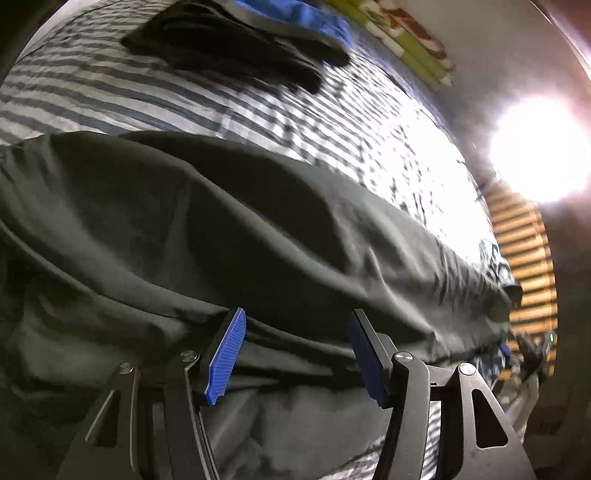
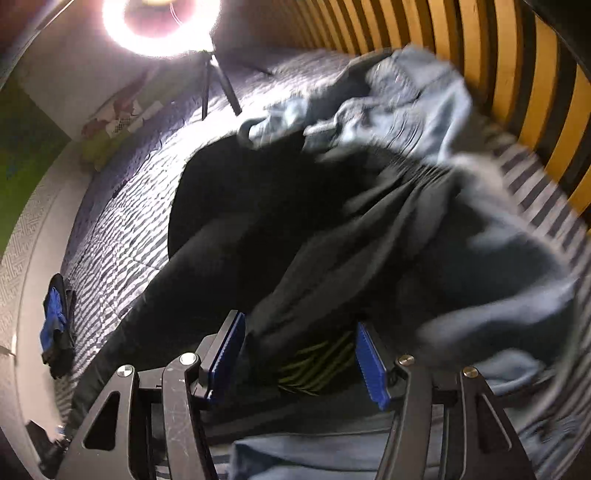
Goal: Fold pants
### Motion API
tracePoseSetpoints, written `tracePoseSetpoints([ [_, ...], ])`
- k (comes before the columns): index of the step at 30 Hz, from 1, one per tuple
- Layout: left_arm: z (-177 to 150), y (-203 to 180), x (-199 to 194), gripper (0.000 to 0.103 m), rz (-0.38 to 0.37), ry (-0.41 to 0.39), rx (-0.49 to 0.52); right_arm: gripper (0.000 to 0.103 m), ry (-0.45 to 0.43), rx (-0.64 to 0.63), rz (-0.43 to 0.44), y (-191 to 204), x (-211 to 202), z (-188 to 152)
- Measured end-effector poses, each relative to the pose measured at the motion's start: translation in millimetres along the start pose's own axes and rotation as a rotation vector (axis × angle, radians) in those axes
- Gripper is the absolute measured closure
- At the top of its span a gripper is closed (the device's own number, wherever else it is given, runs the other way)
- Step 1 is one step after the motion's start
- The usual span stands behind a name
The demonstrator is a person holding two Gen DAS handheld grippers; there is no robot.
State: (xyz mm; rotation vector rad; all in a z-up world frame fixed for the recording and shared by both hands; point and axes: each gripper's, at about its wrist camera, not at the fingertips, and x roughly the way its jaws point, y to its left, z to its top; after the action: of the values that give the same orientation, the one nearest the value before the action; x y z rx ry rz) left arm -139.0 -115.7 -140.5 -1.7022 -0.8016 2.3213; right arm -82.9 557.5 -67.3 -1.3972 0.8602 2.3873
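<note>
Dark grey pants (image 1: pixel 221 229) lie stretched across the striped bedspread (image 1: pixel 258 110), filling the lower half of the left wrist view. My left gripper (image 1: pixel 295 354) hovers open just over a fold of this cloth, its blue pads (image 1: pixel 225 358) wide apart. In the right wrist view the same dark pants (image 2: pixel 332 229) run from the near edge toward the headboard, rumpled and blurred. My right gripper (image 2: pixel 299 354) is open over the pants, with a patch of yellow-striped fabric (image 2: pixel 314 365) showing between its fingers.
Folded black clothes (image 1: pixel 236 48) and a blue garment (image 1: pixel 295 14) lie at the far side of the bed. A crumpled light blue garment (image 2: pixel 388 103) sits by the yellow slatted headboard (image 2: pixel 498 74). A ring light (image 2: pixel 159 26) on a tripod stands on the bed.
</note>
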Motion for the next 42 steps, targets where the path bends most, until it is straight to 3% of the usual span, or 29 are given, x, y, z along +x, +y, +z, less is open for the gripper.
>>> tracePoseSetpoints([
  [4,-30,-30,1,0.042,0.026,0.037,0.174,0.049,-0.011,-0.017,-0.020,10,12,0],
  [7,-45,-40,-1,0.041,0.077,0.031,0.250,0.085,-0.060,-0.041,-0.054,21,1,1],
  [8,-44,-38,0,0.041,0.076,0.035,0.240,0.091,-0.069,-0.055,-0.089,23,-5,0],
  [10,-37,-31,-1,0.041,0.076,0.018,0.190,0.100,-0.085,-0.050,-0.072,23,-19,-6],
  [14,-19,-20,-7,0.039,0.022,-0.009,0.112,0.101,-0.142,-0.043,-0.018,18,-58,-12],
  [17,-9,-17,-5,0.025,-0.012,-0.006,0.083,0.101,-0.175,-0.053,0.006,18,-84,-11],
  [22,-5,-9,15,0.027,-0.015,0.027,0.028,0.101,-0.223,-0.101,0.038,31,-129,-20],
  [23,-8,-7,14,0.040,-0.021,0.018,0.018,0.101,-0.231,-0.111,0.035,34,-136,-23],
  [24,-12,-6,12,0.068,-0.024,0.007,0.018,0.101,-0.240,-0.127,0.033,38,-145,-26],
  [26,-18,-8,10,0.097,-0.002,0.006,0.049,0.101,-0.257,-0.153,0.027,45,-154,-29],
  [27,-21,-8,6,0.103,0.011,-0.006,0.060,0.101,-0.272,-0.167,0.020,48,-161,-31],
  [33,-37,-11,-29,0.103,0.007,-0.096,0.124,0.101,-0.331,-0.221,0.004,67,-180,-36],
  [34,-40,-13,-36,0.099,0.008,-0.103,0.137,0.101,-0.339,-0.235,-0.006,70,-181,-36],
  [35,-41,-14,-39,0.073,-0.001,-0.099,0.142,0.101,-0.348,-0.248,-0.017,74,-182,-36],
  [36,-41,-15,-40,0.034,-0.021,-0.081,0.143,0.101,-0.353,-0.260,-0.025,78,-182,-36],
  [37,-40,-17,-38,0.026,-0.057,-0.064,0.139,0.101,-0.355,-0.266,-0.028,81,-182,-35],
  [38,-41,-19,-37,0.024,-0.065,-0.067,0.143,0.101,-0.356,-0.267,-0.029,82,-182,-35],
  [40,-40,-29,-26,0.024,-0.038,-0.063,0.169,0.101,-0.357,-0.265,-0.028,86,-181,-33],
  [42,-37,-34,-10,0.025,-0.065,-0.016,0.144,0.101,-0.359,-0.265,-0.029,88,-182,-30],
])
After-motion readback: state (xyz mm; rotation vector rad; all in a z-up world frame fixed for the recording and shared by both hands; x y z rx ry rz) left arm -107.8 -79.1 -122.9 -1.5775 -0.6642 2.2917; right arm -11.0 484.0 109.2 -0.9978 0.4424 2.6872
